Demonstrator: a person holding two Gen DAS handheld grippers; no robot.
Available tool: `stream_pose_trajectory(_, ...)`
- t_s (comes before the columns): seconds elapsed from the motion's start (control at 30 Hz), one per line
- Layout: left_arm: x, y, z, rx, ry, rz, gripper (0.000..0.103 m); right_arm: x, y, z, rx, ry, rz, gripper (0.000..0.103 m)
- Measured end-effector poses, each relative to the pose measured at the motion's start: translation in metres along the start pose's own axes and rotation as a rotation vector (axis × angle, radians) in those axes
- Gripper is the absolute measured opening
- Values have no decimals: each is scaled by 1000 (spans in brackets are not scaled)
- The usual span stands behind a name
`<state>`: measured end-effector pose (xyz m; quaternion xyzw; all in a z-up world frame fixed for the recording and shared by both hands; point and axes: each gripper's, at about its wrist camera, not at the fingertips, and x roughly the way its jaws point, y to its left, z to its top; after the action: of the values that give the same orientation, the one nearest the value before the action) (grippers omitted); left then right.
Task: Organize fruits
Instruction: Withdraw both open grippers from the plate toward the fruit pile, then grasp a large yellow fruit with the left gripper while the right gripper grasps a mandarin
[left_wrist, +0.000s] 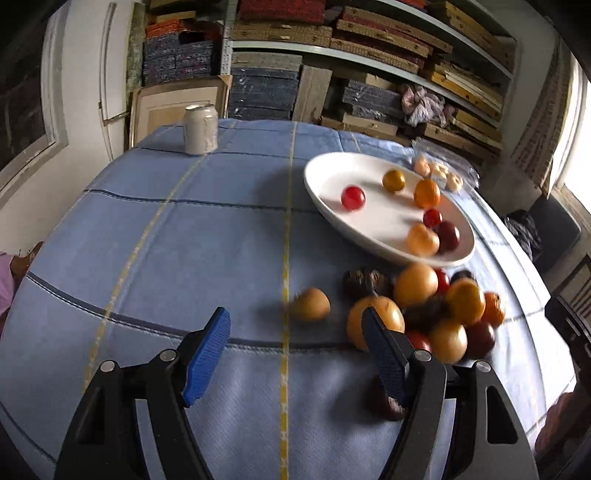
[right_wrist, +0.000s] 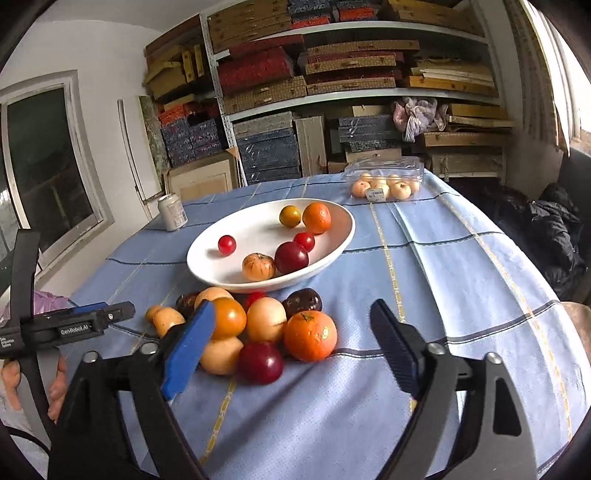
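- A smooth white oval bowl (right_wrist: 341, 225) sits on the woven blue checked tablecloth (right_wrist: 443, 266), holding six small round fruits.
- A loose fruit pile (right_wrist: 258, 328) (glossy plums, a dimpled orange (right_wrist: 310, 334), pale yellow ones) lies just before the bowl.
- The right gripper (right_wrist: 291, 347) gapes wide and empty above the pile.
- The left gripper (left_wrist: 295, 354) stands apart, gripping nothing.
- Its side reads "GenRobot.AI".

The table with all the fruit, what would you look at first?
Probably the heap of loose fruit on the blue tablecloth, topped off by a bright orange at the front. Just behind it sits a big white bowl holding six more fruits, and a clear box of pale fruit sits at the far edge.
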<state>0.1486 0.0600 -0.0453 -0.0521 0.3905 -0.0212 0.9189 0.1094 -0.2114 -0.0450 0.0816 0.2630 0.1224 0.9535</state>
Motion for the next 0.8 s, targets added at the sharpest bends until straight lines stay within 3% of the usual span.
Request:
stream_pose_trajectory(0.23,1,-25,-10,108,-23,18,75,2,-1,-2,-4,7,-12,90)
stream_pose_trajectory(0.5,14,-38,-2,124,-1,-23,75,8,-2,0,5,31,-8,93)
stream_pose_trajectory(0.63,27,-47,1,152,15,4,75,9,-5,1,20,39,-1,93)
stream_pose_trajectory(0.8,26,-39,-4,160,20,21,82,9,-5,1,19,46,7,93)
